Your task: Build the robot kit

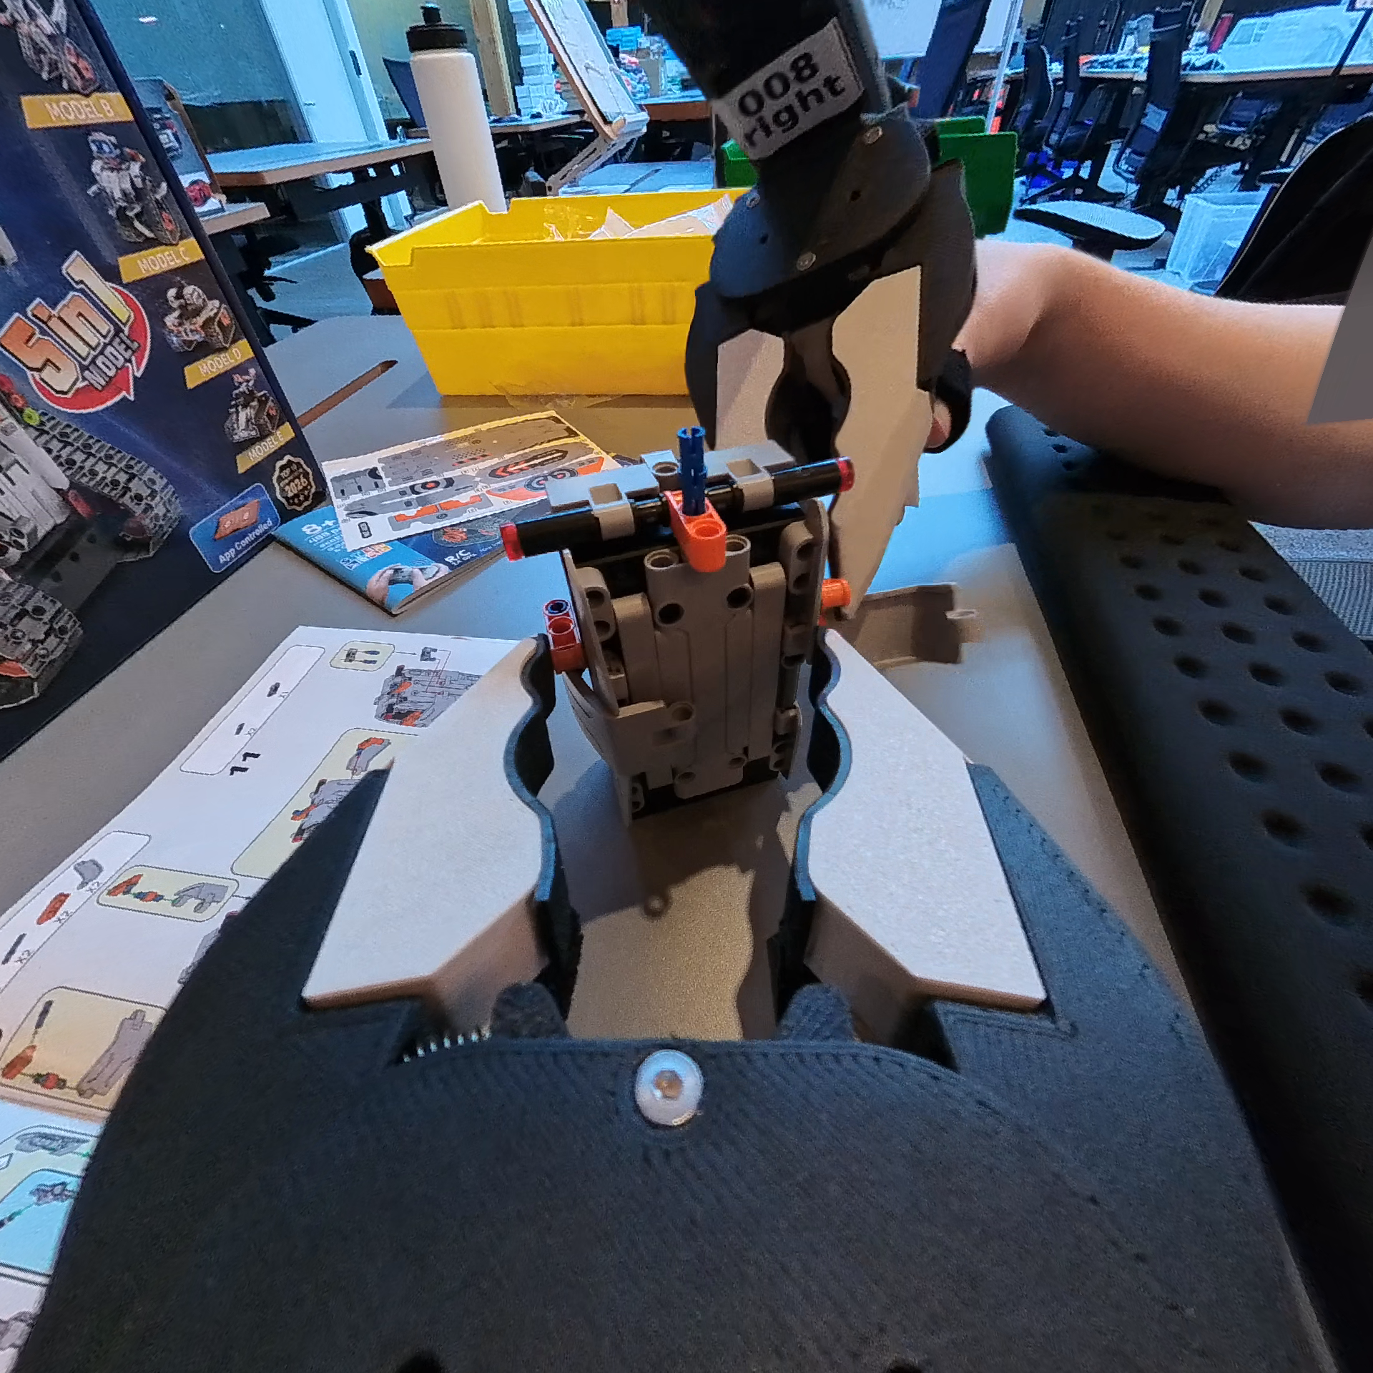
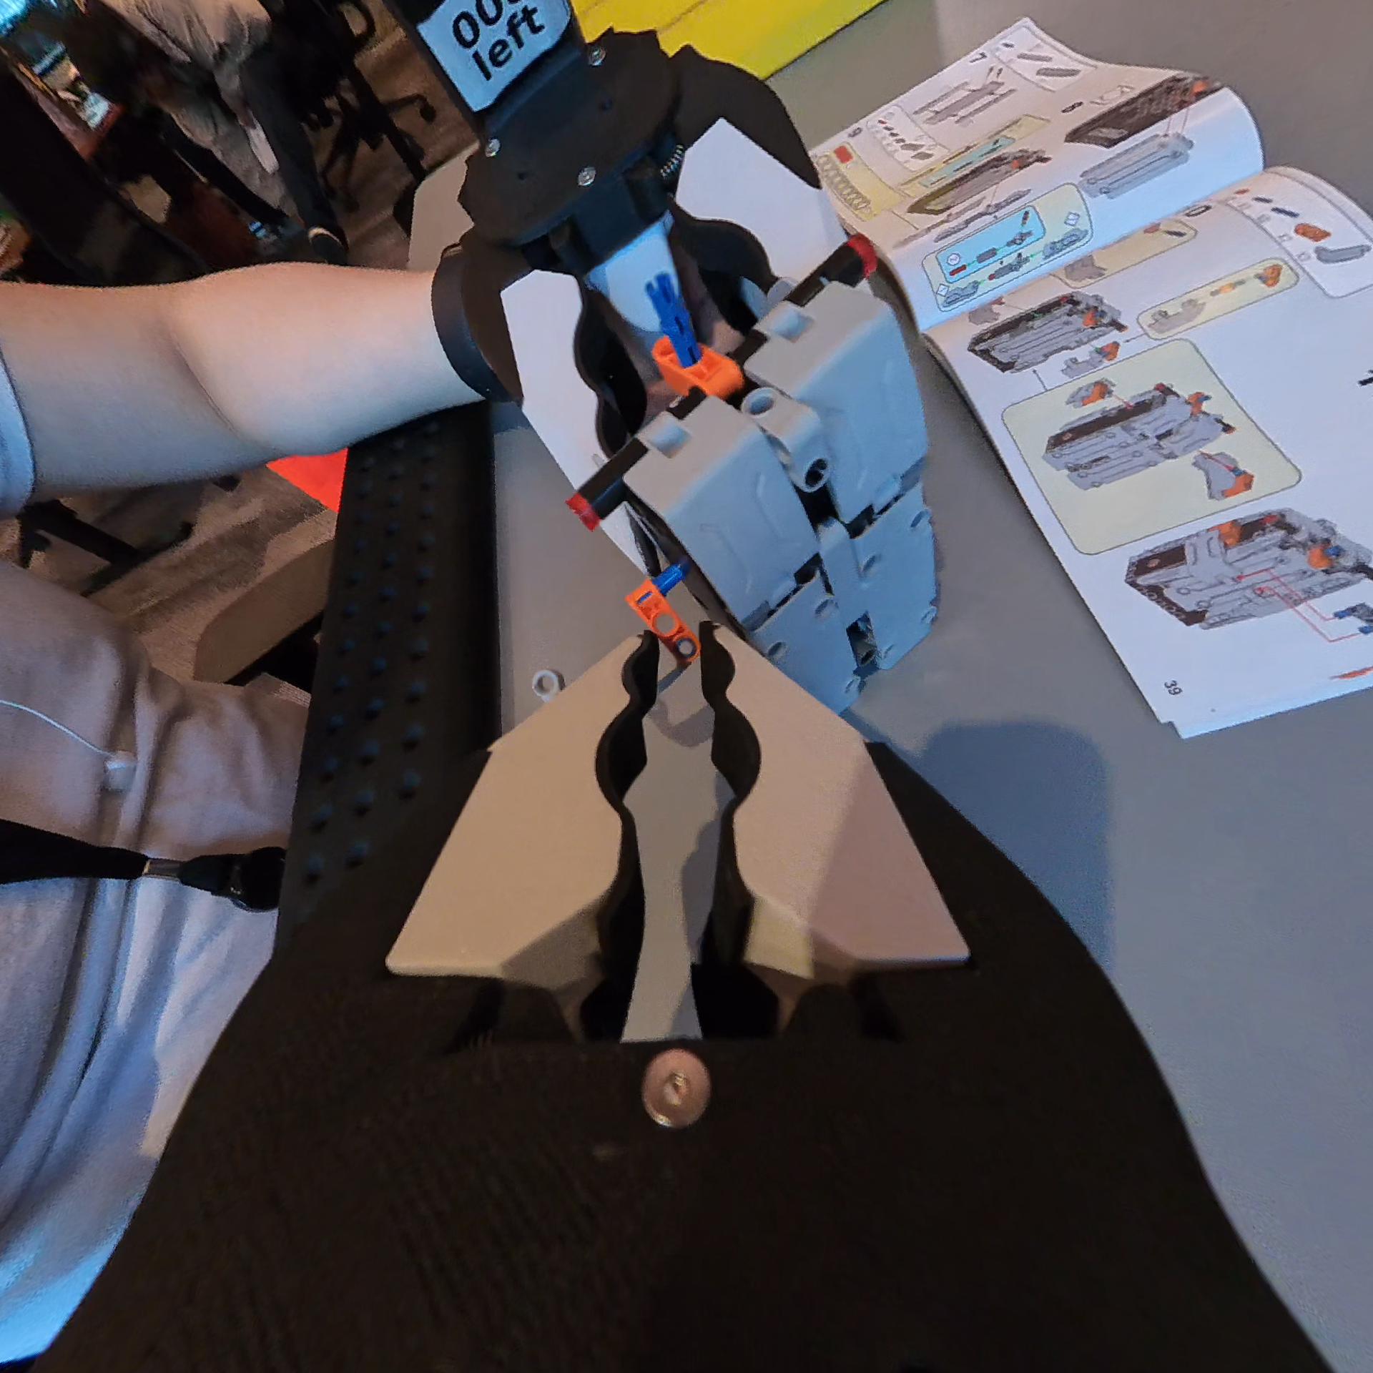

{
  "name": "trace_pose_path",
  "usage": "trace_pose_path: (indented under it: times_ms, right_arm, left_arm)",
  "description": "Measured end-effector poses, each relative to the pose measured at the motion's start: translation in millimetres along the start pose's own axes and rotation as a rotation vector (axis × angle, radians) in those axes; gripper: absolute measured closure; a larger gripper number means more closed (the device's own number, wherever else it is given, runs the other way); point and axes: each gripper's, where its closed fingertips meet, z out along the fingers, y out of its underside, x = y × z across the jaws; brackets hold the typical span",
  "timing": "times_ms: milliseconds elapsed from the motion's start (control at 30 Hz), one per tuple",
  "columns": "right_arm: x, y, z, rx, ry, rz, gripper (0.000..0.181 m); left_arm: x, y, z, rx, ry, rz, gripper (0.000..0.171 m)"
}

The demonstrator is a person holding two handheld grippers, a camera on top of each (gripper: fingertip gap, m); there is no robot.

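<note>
- Left wrist view: the left hand-held gripper is seen clamped on both sides of a grey brick model held upright above the grey surface. A yellow bin and an open instruction booklet are noted nearby.
- Right wrist view: the right hand-held gripper is seen nearly closed, pinching a small orange connector on the model's side.

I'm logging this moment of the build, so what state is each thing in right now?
Left gripper: shut on the grey brick model.
Grey brick model: standing upright on the table, partly built.
Right gripper: shut on the small orange connector.
Small orange connector: at the model's side.
Instruction booklet: lying open.
Yellow bin: open-topped, holding clear bags.
White bottle: upright, capped.
</note>
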Motion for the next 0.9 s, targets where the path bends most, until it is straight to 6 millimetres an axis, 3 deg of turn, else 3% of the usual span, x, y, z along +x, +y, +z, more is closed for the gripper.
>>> trace_pose_path:
  times_ms: [467,900]
  right_arm:
    - [1.0,-0.3,-2.5,-0.005,0.075,0.106,0.17]
    - [1.5,-0.3,-4.9,-0.149,0.226,-0.011,0.17]
  left_arm:
    - [0.1,0.1,0.0,0.0,-0.003,0.004,0.103]
    - [0.6,0.0,0.0,-0.002,-0.002,0.007,0.103]
